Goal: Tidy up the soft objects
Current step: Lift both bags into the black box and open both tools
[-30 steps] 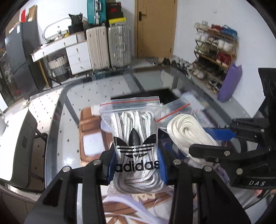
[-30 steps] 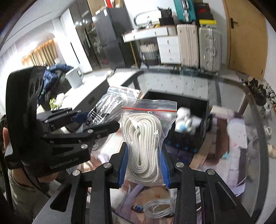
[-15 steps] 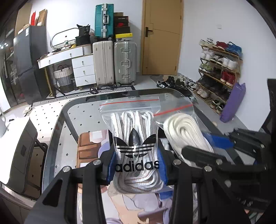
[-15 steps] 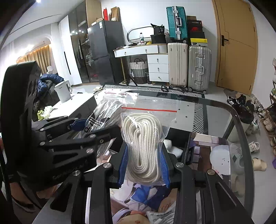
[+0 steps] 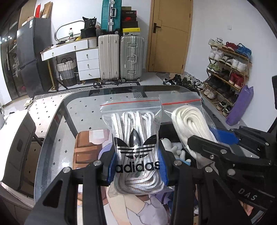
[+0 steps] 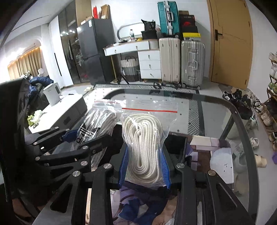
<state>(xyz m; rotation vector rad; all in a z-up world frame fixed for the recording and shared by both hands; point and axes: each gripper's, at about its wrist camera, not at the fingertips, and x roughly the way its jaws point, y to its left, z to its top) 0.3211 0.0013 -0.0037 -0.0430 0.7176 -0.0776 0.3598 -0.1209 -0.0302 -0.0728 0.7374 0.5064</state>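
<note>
Above glass surface, your left gripper clamps bag of striped laces; right gripper clamps bag of white cord. Both bags held upright, side by side, likely bound for black bin just below. Beyond surface: suitcases, door, shoe rack.

White laces striped in brown are seen inside the clear bag, printed with a black trefoil logo and sealed in red. Cream rope fills the other clear bag. Blue pads line black fingers. A teal suitcase stands far off.
</note>
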